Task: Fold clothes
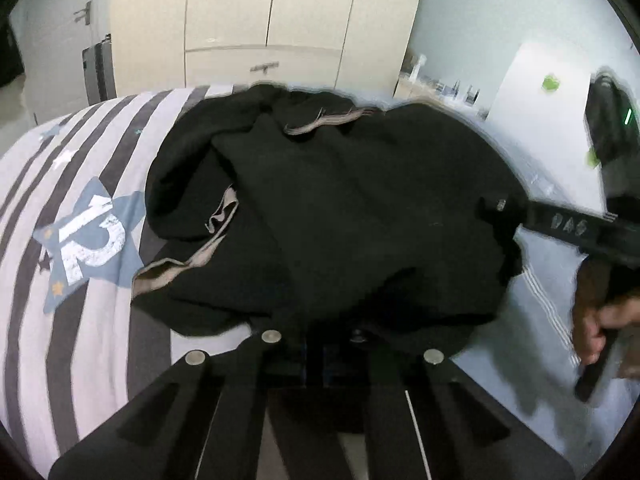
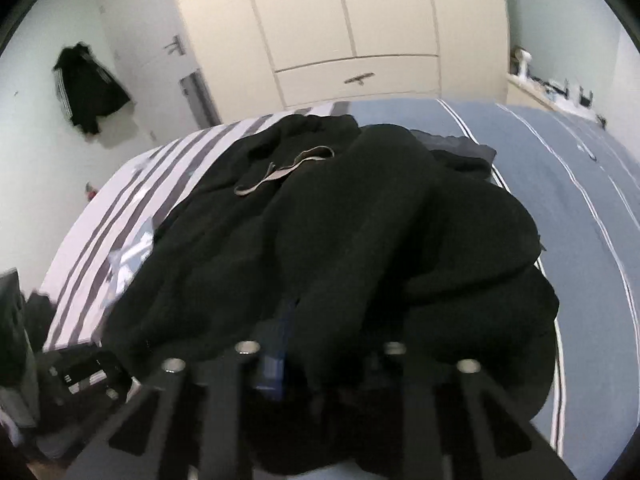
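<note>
Left wrist view: a black garment (image 1: 340, 208) lies crumpled across the middle of the frame on a bed (image 1: 80, 320) with a striped cover, pale lining showing at its left folds. At lower centre the left hand-held gripper (image 1: 316, 336) seems closed on the garment's near hem, the cloth bunching over its fingertips, probably to lift an edge for a fold. At right, the right hand-held gripper (image 1: 500, 216) reaches in to the garment's edge, a bare hand (image 1: 596, 320) around its handle.

Right wrist view: the same garment (image 2: 340, 240) fills the centre, heaped, not flat. The right hand-held gripper (image 2: 320, 360) is buried in cloth at lower centre; I cannot tell whether it is clamped. A wardrobe (image 2: 340, 20) stands closed at top, contents unseen.
</note>
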`<state>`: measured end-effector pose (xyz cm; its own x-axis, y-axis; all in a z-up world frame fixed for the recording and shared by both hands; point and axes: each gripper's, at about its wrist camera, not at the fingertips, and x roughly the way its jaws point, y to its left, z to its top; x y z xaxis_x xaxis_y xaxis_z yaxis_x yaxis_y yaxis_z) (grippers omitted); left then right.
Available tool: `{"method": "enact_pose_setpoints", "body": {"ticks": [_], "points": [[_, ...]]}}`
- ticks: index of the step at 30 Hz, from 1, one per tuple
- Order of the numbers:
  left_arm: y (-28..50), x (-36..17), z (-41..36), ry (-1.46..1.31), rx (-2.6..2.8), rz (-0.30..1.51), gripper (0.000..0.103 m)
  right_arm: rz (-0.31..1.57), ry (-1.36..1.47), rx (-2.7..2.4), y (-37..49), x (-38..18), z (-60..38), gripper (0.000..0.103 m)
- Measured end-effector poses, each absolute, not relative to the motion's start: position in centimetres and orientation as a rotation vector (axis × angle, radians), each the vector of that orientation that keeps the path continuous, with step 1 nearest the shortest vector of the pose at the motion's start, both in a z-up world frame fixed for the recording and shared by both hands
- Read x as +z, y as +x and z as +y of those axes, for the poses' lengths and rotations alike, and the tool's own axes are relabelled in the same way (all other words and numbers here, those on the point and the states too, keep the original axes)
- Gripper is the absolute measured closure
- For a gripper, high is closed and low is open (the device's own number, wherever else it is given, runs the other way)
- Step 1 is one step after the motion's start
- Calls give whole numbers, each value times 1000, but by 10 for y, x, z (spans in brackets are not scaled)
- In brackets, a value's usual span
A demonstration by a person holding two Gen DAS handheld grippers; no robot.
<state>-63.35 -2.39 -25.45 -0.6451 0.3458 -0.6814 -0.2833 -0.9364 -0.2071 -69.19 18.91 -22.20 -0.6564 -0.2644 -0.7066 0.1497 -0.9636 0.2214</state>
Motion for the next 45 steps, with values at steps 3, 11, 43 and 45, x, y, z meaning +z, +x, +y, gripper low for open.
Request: {"method": "enact_pose_setpoints", "body": {"ticks": [3, 11, 43, 45], "points": [[-596, -236, -36, -1012, 2565, -192, 101, -221, 1098, -2652, -664, -213, 200, 91], [-451, -211, -56, -972, 2474, -313, 101, -240, 942, -2592, -539, -186, 208, 91], [-373, -200, -57, -1279, 2582, -221, 24, -157, 1457, -2597, -422, -269, 246, 43], [-410, -224, -36, -1323, 2535, -185, 24, -158, 1522, -2587, -441, -283, 248, 43]]}}
